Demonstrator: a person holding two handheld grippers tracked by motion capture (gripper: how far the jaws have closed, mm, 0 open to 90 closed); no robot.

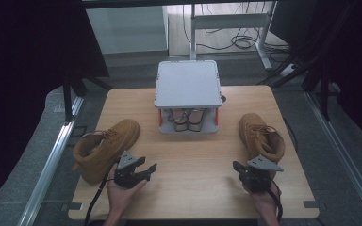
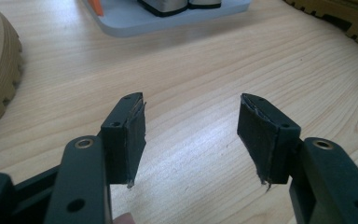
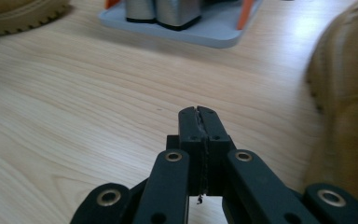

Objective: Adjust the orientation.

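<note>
Fingers: L gripper (image 1: 147, 170) wide, empty; R gripper (image 1: 238, 168) closed, empty. 2 tan boots (image 1: 104, 147) (image 1: 261, 136), 1 grey rack (image 1: 188, 84).

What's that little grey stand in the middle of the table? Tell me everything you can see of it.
The grey stand is a small two-level rack that looks like plastic: a flat square top plate with rounded corners, held on orange corner posts above a matching base plate. It sits upright at the far middle of the wooden table. A pair of shoes with silvery heels and dark soles stands on the lower level, under the bare top. A tan boot lies on each side, apart from it. Neither gripper touches it.
</note>
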